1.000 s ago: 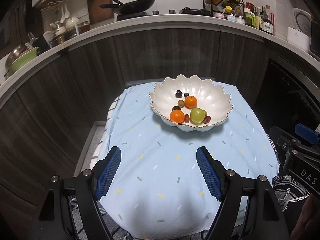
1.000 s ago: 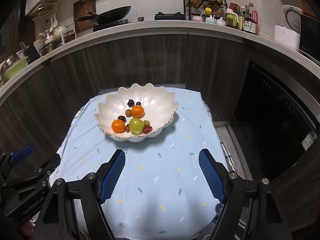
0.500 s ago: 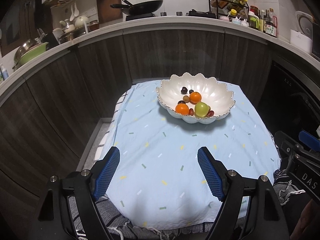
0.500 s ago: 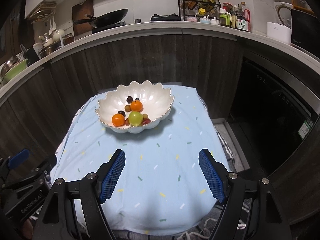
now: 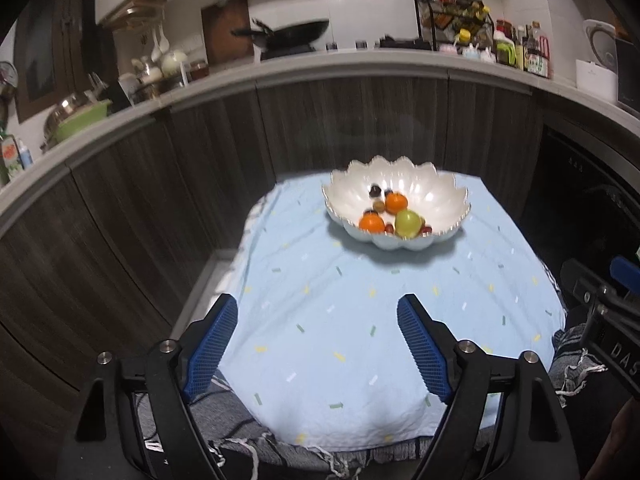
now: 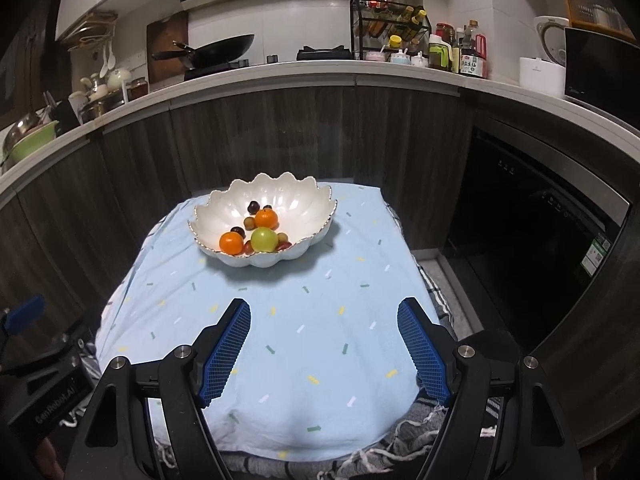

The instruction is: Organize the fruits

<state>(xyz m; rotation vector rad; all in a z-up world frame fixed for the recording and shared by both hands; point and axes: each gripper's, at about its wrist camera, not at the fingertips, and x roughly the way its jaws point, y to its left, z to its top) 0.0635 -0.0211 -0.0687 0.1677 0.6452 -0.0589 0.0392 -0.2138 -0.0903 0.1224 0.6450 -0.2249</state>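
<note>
A white scalloped bowl (image 5: 440,196) stands at the far end of a table with a light blue cloth (image 5: 360,320). It also shows in the right wrist view (image 6: 296,200). In it lie two oranges (image 6: 231,242), a green fruit (image 6: 264,239) and several small dark and red fruits (image 6: 253,206). My left gripper (image 5: 318,308) is open and empty above the near part of the cloth. My right gripper (image 6: 324,308) is open and empty, also well short of the bowl.
Dark wood cabinets (image 6: 280,132) curve behind the table under a white counter with a wok (image 6: 216,54), bottles (image 6: 460,54) and pots. A dark appliance front (image 6: 540,220) stands at the right. A grey striped cloth (image 6: 420,440) hangs under the blue one.
Both grippers have drawn back from the bowl and tilted up, so the bowl looks smaller and farther. Both stay open and empty. The fruits have not moved.
</note>
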